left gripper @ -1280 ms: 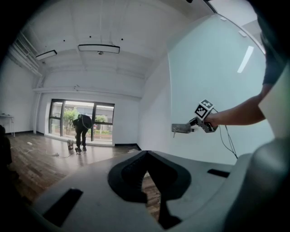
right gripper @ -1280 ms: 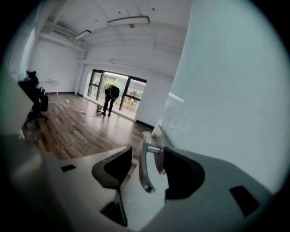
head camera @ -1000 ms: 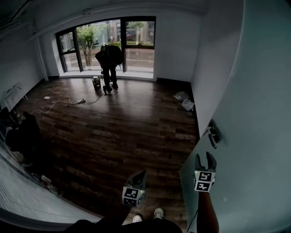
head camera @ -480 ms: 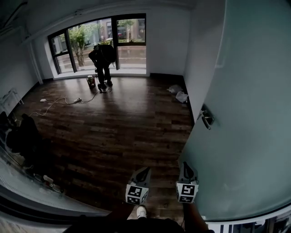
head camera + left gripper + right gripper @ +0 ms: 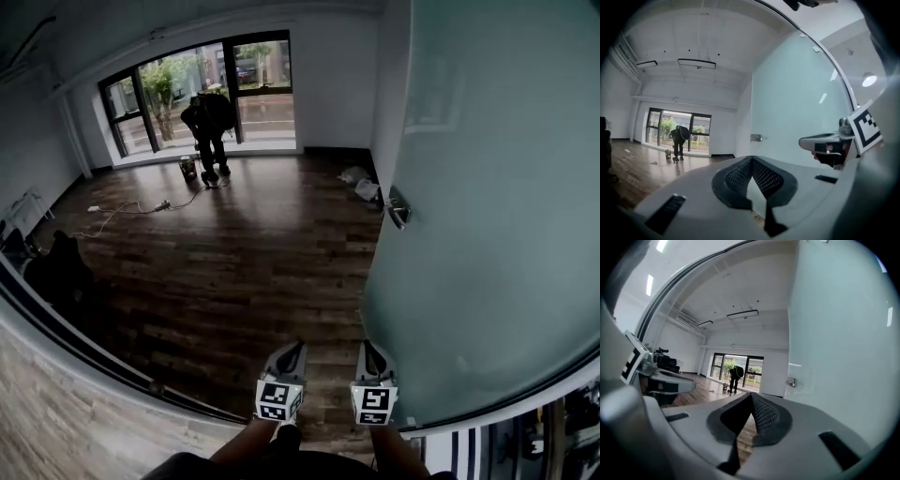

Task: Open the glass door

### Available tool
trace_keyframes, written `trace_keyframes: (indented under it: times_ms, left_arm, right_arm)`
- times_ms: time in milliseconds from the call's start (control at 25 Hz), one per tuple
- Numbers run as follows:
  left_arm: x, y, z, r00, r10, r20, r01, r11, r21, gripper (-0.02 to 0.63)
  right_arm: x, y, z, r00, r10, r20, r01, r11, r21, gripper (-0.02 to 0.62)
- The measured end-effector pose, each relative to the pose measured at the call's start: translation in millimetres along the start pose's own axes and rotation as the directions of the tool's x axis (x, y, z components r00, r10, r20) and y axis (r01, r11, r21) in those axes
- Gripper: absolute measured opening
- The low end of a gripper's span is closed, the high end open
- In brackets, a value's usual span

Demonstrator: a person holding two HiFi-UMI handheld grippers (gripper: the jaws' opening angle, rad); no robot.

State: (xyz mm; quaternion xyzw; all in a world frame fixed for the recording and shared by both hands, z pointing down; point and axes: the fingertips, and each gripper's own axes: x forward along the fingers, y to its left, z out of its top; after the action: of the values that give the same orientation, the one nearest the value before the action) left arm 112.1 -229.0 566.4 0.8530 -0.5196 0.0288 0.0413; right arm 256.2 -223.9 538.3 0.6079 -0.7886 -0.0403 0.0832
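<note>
The frosted glass door (image 5: 487,216) fills the right of the head view, swung into the room, with its metal handle (image 5: 398,208) on the near edge. Both grippers sit low in that view, level and side by side, apart from the door. My left gripper (image 5: 297,347) is shut with nothing in it. My right gripper (image 5: 367,345) is shut and empty too, just left of the door's lower edge. In the left gripper view the shut jaws (image 5: 752,160) face the door (image 5: 797,103) and handle (image 5: 757,138). The right gripper view shows shut jaws (image 5: 751,395), the door (image 5: 839,333) and its handle (image 5: 791,382).
A dark wooden floor (image 5: 253,262) runs to tall windows (image 5: 216,89), where a person (image 5: 209,120) bends over. Cables (image 5: 141,206) lie on the floor, white bags (image 5: 358,180) sit by the right wall, dark bags (image 5: 61,277) lie at left. A curved threshold (image 5: 112,361) crosses the foreground.
Both grippers have drawn back from the door towards the threshold. The right gripper's jaws, open below the handle a second ago, have shut. The door now stands wider into the room.
</note>
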Motion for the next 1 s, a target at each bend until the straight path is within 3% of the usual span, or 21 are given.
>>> trace_keyframes:
  times_ms: [400,720,1000]
  left_arm:
    - [-135,-78,-9,0.998,0.062,-0.018,-0.063,0.997,-0.046,0.006]
    - [-175,-89,-7,0.997,0.068,-0.025,-0.068,0.997,-0.018,0.006]
    - [-209,-75,8,0.999,0.038,0.008,-0.038,0.999,0.006,0.006]
  right_arm:
    - [-142,11,-15,1.000,0.018,-0.012,-0.017,1.000,0.024,0.018]
    - [-181,28,-24,0.999,0.036,-0.027,-0.035,0.998,0.043,0.018]
    - [-198,76,1,0.999,0.045,0.005,-0.045,0.999,0.010,0.017]
